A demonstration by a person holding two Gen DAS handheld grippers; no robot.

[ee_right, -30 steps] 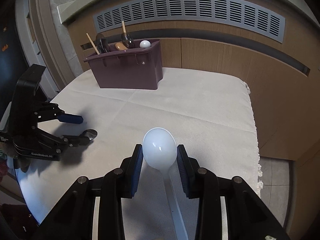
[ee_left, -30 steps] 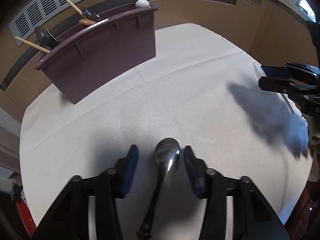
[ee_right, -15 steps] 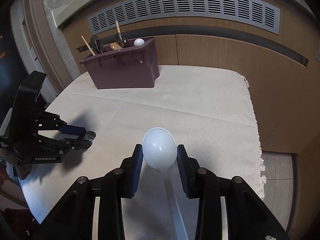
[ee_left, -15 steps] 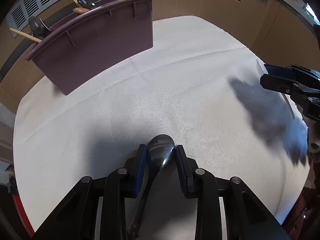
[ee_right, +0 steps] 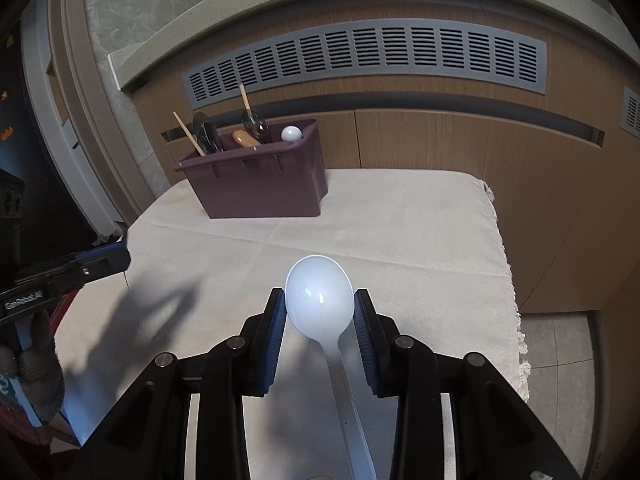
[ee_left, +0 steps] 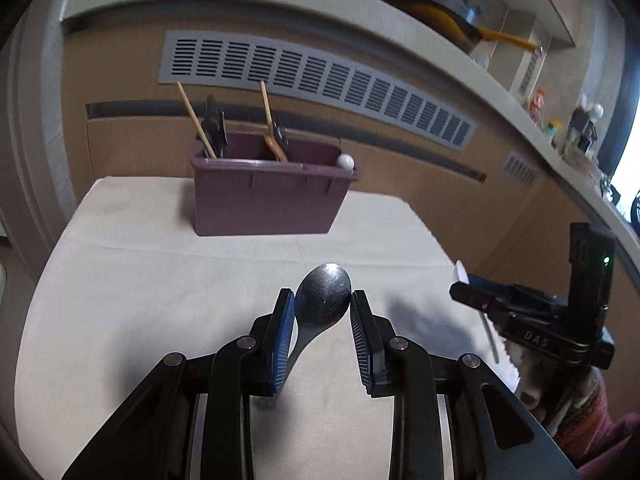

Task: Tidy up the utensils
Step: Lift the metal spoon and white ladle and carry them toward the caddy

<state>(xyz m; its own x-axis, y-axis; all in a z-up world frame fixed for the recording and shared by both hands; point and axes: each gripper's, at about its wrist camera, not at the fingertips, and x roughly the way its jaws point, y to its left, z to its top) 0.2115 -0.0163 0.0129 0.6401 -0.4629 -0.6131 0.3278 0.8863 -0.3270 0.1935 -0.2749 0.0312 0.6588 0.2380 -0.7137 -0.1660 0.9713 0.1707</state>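
Note:
My left gripper (ee_left: 323,300) is shut on a metal spoon (ee_left: 322,299), its bowl pinched between the blue pads and lifted off the white cloth (ee_left: 160,280). In the right wrist view my right gripper (ee_right: 320,300) is shut on a white plastic spoon (ee_right: 320,296), the handle running back under the jaws. A maroon utensil bin (ee_left: 268,192) stands at the table's far side, holding several utensils with wooden handles and a white round-ended one (ee_left: 345,161). The bin (ee_right: 260,176) shows far left in the right wrist view. The right gripper body (ee_left: 540,320) appears at the right of the left wrist view.
The cloth-covered table (ee_right: 400,232) ends in a fringed edge (ee_right: 516,320) on the right, with floor tiles beyond. A wooden wall with a grey vent grille (ee_right: 368,60) runs behind the bin. A shelf with a pan (ee_left: 440,16) and small items sits high right.
The left gripper closed on the metal spoon, lifted it off the cloth and rolled level, now facing the bin. The right gripper rose slightly, still holding the white spoon.

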